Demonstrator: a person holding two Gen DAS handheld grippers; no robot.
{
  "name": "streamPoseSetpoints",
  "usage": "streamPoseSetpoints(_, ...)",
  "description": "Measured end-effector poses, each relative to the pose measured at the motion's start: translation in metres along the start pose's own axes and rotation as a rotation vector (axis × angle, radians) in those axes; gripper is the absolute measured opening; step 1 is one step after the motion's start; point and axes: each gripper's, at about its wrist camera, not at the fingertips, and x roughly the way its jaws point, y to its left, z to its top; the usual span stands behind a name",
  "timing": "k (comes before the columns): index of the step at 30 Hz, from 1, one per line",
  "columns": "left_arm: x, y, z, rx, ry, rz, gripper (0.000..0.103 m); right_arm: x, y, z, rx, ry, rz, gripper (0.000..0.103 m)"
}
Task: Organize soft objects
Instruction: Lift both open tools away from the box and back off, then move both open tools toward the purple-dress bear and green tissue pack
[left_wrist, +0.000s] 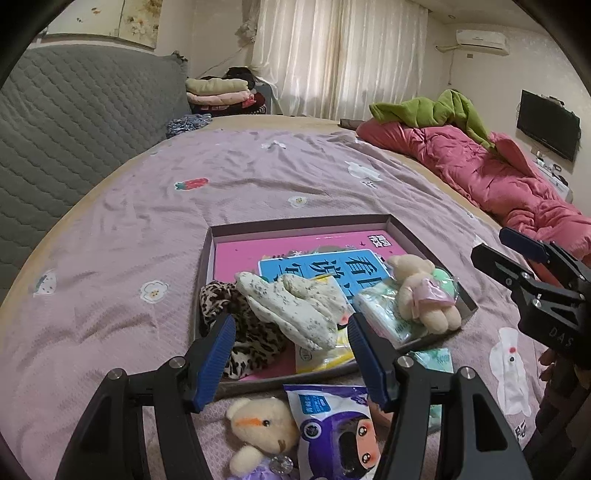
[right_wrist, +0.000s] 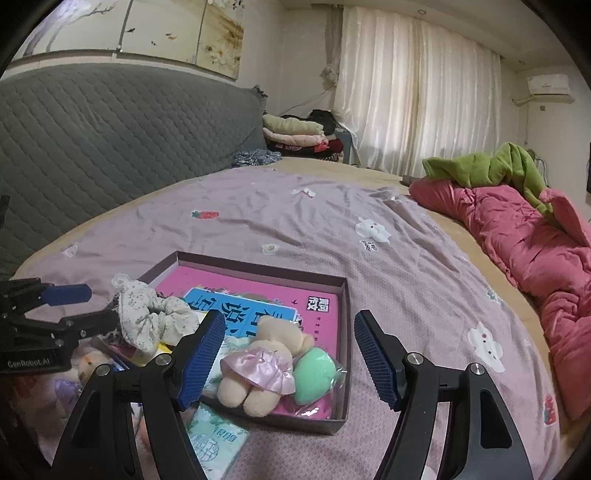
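Note:
A shallow box (left_wrist: 466, 295) (right_wrist: 347, 369) lies on the lilac bedspread, with a pink book (left_wrist: 258, 247) (right_wrist: 317, 325) in its bottom. In it lie a leopard scrunchie (left_wrist: 243, 332), a floral cream scrunchie (left_wrist: 295, 310) (right_wrist: 151, 314), a plush bear in a pink dress (left_wrist: 421, 291) (right_wrist: 258, 365), a green sponge (right_wrist: 314, 376) and tissue packs (left_wrist: 380, 314). My left gripper (left_wrist: 291, 354) is open and empty just before the box's near edge. My right gripper (right_wrist: 290, 354) is open and empty above the bear. On the bedspread lie a second bear (left_wrist: 258, 432) and a purple packet (left_wrist: 332, 432).
A tissue pack (right_wrist: 214, 439) lies outside the box's near wall. A red quilt (left_wrist: 491, 177) (right_wrist: 535, 251) with a green blanket (left_wrist: 428, 107) lines the bed's right side. A grey headboard (left_wrist: 74, 122) stands left. Folded clothes (left_wrist: 221, 92) are stacked at the far end.

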Motion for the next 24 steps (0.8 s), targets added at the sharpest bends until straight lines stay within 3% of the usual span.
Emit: streamPoseSetpoints(24,-0.024,0.032,-0.022,-0.096,0.038,0.046,0.063,-0.015,0.009,-0.017,0.021,0.050,0.000,0.074)
